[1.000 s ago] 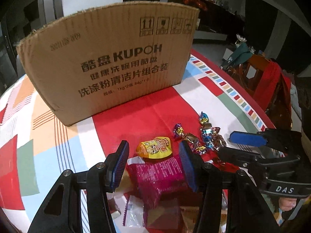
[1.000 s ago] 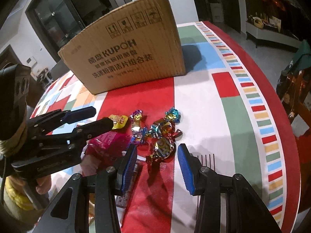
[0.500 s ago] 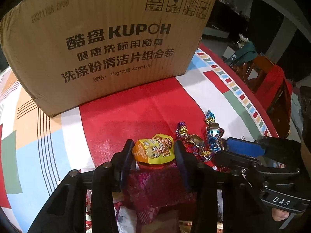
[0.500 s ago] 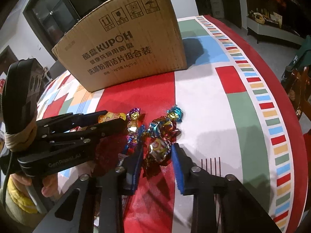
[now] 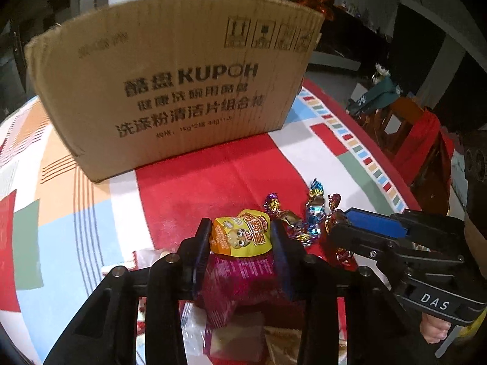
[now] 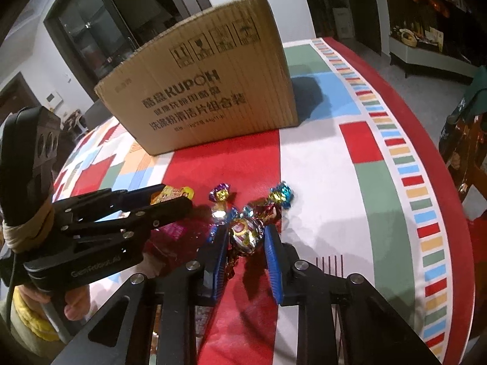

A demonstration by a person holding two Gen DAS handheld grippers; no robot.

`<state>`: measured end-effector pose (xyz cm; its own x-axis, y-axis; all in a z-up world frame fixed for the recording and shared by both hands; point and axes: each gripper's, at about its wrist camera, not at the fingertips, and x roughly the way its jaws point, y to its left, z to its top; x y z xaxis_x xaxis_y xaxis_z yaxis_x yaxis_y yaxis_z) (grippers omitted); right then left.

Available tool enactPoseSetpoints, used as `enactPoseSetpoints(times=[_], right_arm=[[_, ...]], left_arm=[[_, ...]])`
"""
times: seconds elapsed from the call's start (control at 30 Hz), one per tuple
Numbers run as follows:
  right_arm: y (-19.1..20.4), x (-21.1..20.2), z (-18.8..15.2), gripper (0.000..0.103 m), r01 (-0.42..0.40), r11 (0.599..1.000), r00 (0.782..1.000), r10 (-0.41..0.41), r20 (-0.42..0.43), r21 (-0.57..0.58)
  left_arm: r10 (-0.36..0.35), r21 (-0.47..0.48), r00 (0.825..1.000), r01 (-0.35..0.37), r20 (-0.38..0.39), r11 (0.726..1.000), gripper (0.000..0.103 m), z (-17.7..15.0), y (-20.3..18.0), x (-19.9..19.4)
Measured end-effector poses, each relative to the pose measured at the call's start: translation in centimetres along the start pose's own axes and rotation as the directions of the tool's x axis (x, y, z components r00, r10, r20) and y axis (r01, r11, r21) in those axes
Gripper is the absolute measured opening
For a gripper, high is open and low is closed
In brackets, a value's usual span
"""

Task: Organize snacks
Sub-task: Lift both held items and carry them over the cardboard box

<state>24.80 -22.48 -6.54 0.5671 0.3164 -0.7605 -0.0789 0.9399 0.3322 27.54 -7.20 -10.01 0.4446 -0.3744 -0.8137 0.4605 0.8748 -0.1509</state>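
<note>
Right between the blue ribbed pads of the left gripper [image 5: 242, 238] sits a yellow snack packet [image 5: 242, 237], a small glossy pouch with a cartoon face and red lettering; the jaws are closing and both pads press its sides. Under it lies a magenta foil bag [image 5: 240, 276], crinkled and printed with small text, partly hidden by the black gripper frame.

Just beside, the right gripper [image 6: 247, 243] has a round foil-wrapped candy [image 6: 243, 232] between its fingers, shiny silver with red and gold, its twisted ends sticking out. Its jaws are closing too, and the pads touch the wrapper on both sides. More twisted candies [image 6: 275, 196] in blue, purple and gold foil lie in a loose cluster right behind it, some touching one another.

All of it rests on a surface [image 6: 322, 167] covered by a smooth cloth of red, white, green, blue and orange blocks, with a border of small coloured rectangles along its curved red edge. Farther back on the cloth stands a corrugated cardboard box [image 5: 182, 91], upright, brown, printed with dark "KUPOH" lettering and handling symbols.
</note>
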Motion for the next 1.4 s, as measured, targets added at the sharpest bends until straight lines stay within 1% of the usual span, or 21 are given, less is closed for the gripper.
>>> enactPoseSetpoints(times=[0.23,0.47,0.63,0.77,0.87,0.97,1.07,1.23,1.33,1.4], right_arm=[[1.2,-2.2,0.8,0.025,-0.009,0.999,0.998,0.012,0.061,-0.040],[2.3,-4.3,2.8,0.025,-0.021,0.998,0.989,0.030,0.145,-0.066],[3.5,-5.9,4.8,0.025,-0.028,0.996,0.972,0.048,0.230,-0.088],[4.5,-6.9,6.3,0.025,-0.059,0.993,0.954,0.085,0.287,-0.099],[5.3,-7.9,7.8,0.025,-0.080,0.991,0.931,0.111,0.346,-0.105],[5.8,-8.5,9.2,0.025,-0.086,0.990,0.913,0.123,0.389,-0.112],[6.0,-8.6,10.7,0.025,-0.106,0.989,0.903,0.140,0.406,-0.106],[6.2,-8.2,13.0,0.025,-0.135,0.987,0.893,0.158,0.422,-0.085],[6.2,-7.8,14.3,0.025,-0.145,0.987,0.887,0.163,0.432,-0.075],[6.2,-7.6,15.1,0.025,-0.146,0.987,0.884,0.163,0.438,-0.071]], left_arm=[[0.023,-0.010,0.997,-0.023,0.076,1.000,0.038,0.2,-0.4,-3.3],[0.058,-0.025,0.981,-0.054,0.183,0.998,0.038,1.6,-0.3,-7.3],[0.078,-0.044,0.966,-0.070,0.247,0.997,0.038,2.9,0.2,-9.7],[0.098,-0.059,0.951,-0.085,0.292,0.995,0.038,4.0,0.7,-11.3],[0.115,-0.072,0.938,-0.096,0.327,0.993,0.038,5.0,1.3,-12.5],[0.131,-0.081,0.926,-0.109,0.354,0.991,0.038,6.0,1.8,-13.4],[0.147,-0.088,0.913,-0.122,0.380,0.989,0.038,7.2,2.2,-14.2],[0.154,-0.106,0.900,-0.121,0.409,0.987,0.038,8.8,3.0,-14.9],[0.162,-0.119,0.894,-0.123,0.417,0.985,0.038,10.0,3.5,-14.7],[0.162,-0.126,0.894,-0.120,0.417,0.985,0.038,10.8,4.0,-14.5]])
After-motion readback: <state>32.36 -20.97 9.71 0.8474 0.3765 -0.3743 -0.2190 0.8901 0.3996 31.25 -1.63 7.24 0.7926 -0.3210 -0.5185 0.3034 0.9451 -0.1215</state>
